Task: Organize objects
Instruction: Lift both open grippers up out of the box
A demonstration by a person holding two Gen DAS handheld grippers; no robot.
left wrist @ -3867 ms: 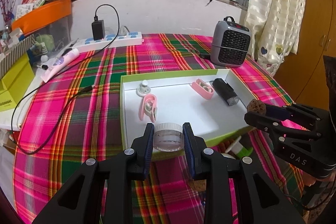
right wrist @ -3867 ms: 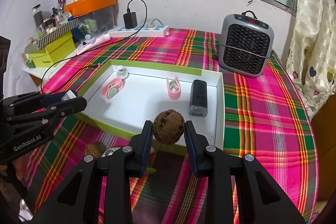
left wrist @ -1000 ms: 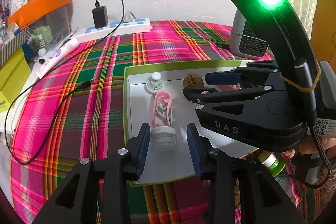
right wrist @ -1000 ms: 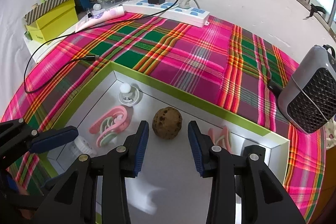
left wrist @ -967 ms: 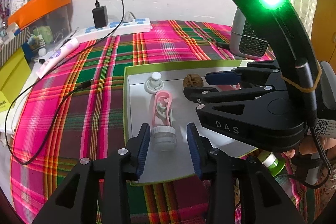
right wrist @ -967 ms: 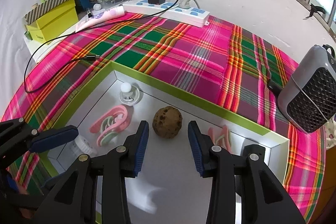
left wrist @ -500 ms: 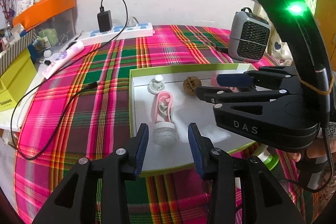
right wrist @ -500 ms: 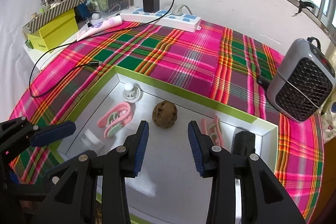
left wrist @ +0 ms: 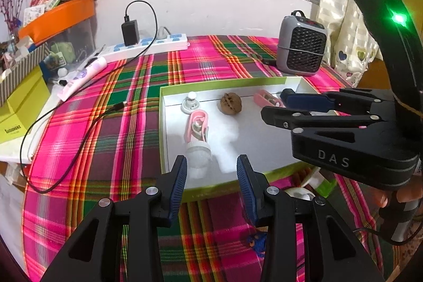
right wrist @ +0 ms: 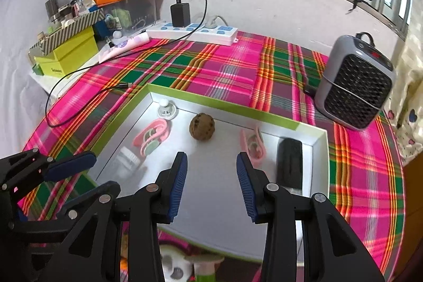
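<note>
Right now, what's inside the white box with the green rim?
Inside the box: a walnut, two pink clips, a black case, a small clear jar and a white knob. The grippers hide part of its near floor.

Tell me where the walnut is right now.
The walnut lies inside the white tray, near its far wall, between the white knob and a pink clip; no gripper touches it.

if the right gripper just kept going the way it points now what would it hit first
Most likely the bare white floor of the tray, since the right gripper tilts downward with nothing between its open jaws. The walnut lies just beyond, slightly left of centre; depth is hard to judge here.
</note>
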